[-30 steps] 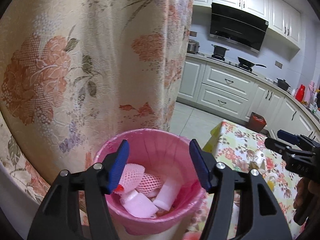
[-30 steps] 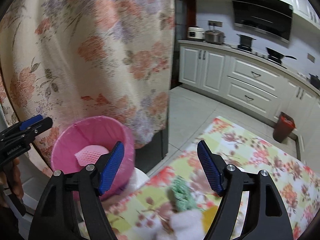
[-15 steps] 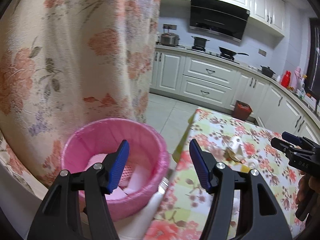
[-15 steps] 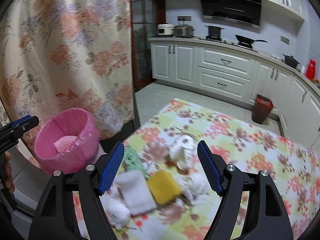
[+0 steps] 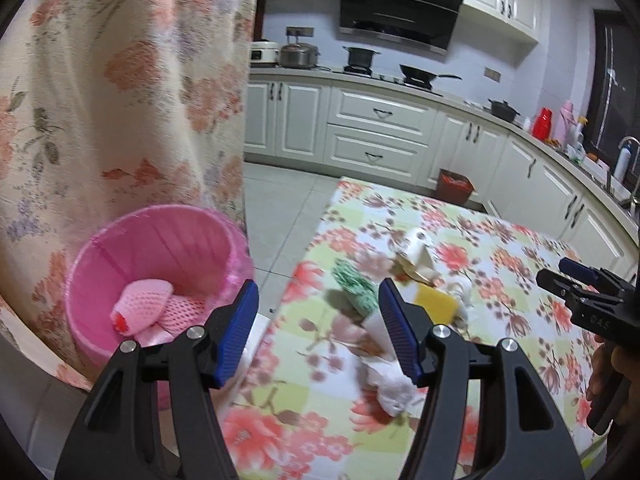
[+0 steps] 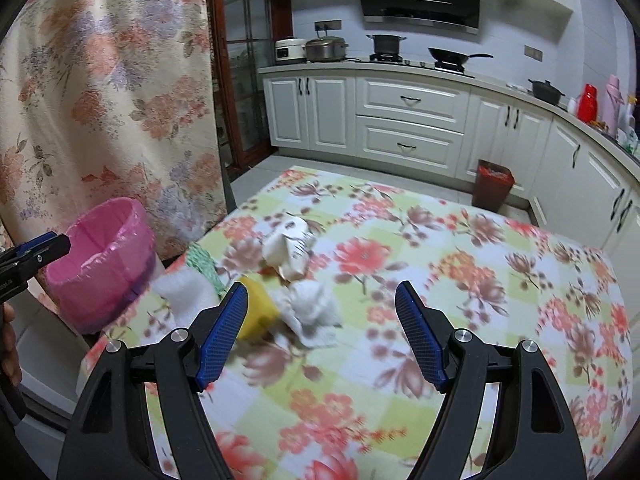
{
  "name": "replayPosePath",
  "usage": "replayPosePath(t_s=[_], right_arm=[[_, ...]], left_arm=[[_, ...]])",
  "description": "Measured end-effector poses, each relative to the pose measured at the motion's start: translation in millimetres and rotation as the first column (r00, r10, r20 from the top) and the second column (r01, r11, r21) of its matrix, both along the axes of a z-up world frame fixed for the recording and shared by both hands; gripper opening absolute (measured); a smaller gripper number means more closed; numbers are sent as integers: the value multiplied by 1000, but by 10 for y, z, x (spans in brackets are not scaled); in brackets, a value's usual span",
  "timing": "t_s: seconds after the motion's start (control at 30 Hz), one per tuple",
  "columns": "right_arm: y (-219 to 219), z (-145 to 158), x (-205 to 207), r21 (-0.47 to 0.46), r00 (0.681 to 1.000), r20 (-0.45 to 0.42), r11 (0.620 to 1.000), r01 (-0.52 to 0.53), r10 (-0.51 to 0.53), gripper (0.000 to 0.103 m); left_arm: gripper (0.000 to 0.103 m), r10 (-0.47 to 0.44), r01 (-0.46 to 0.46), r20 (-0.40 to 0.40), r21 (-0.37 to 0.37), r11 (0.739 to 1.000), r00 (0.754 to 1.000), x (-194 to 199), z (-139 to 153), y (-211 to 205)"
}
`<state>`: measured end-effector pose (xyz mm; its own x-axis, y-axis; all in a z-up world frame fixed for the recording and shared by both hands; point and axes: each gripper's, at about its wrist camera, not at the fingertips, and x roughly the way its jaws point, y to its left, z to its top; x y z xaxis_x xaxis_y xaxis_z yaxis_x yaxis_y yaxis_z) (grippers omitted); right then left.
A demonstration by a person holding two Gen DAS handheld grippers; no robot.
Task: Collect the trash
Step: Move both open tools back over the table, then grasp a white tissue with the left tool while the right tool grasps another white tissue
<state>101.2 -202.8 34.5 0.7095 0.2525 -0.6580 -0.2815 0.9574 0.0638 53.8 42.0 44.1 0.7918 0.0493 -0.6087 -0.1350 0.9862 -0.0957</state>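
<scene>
The trash I am after sits bunched near the left edge of my floral counter (image 6: 460, 280), toward its near-left corner. A crumpled white tissue (image 6: 314, 306) lies just beside a yellow sponge (image 6: 256, 312); a flat white foam piece (image 6: 182, 294) and a green mesh sleeve (image 6: 204, 260) lie closest to the edge. Behind them a crushed white paper cup (image 6: 288, 246) is tipped over. My pink bin (image 5: 156, 272), off that edge, holds pink foam netting (image 5: 146, 304).

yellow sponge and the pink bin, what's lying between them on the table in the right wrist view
In the right wrist view, a white foam pad and a green mesh scrap lie between the yellow sponge and the pink bin, near the table's edge.
</scene>
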Motion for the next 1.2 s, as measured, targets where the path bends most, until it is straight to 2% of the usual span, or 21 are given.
replayPosePath(t_s=[0.3,0.6,0.73,0.83,1.2], right_arm=[[-157,-176,-36,-4,1000,-27,1000,16,-16,73],[-139,-353,38,-15,998,-57,1000,6,-7,73],[-97,-412,72,-23,998,-68,1000,-6,5,73],[-68,-455,96,-29,997,-76,1000,-11,9,77],[45,-579,224,-42,994,-103,999,-34,29,77]], left_arm=[[60,-73,72,-54,-21,997,996,50,-239,-344],[60,-134,128,-117,-61,990,984,131,-503,-589],[60,-151,141,-147,-77,987,978,172,-620,-645],[60,-160,146,-169,-93,985,973,209,-711,-670],[59,-172,147,-243,-118,982,955,315,-1007,-689]])
